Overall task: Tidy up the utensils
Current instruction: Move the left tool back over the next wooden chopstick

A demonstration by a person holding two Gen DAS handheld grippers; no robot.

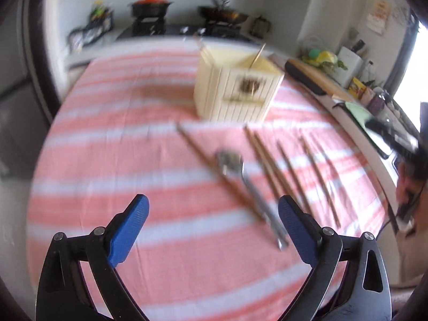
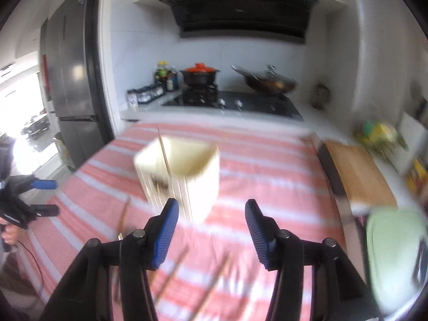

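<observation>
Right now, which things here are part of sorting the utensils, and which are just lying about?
Job:
cream holder box
spoon
loose chopsticks
left gripper, open
right gripper, open

Lying about:
orange-lidded pot
wok
cutting board

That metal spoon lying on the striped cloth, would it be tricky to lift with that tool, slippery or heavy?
The spoon looks like polished metal, so it is probably stiff and may slip between the pads. It lies flat on the cloth, across a chopstick, so gripping its thin handle could be awkward and might nudge that stick. It seems light.
</observation>
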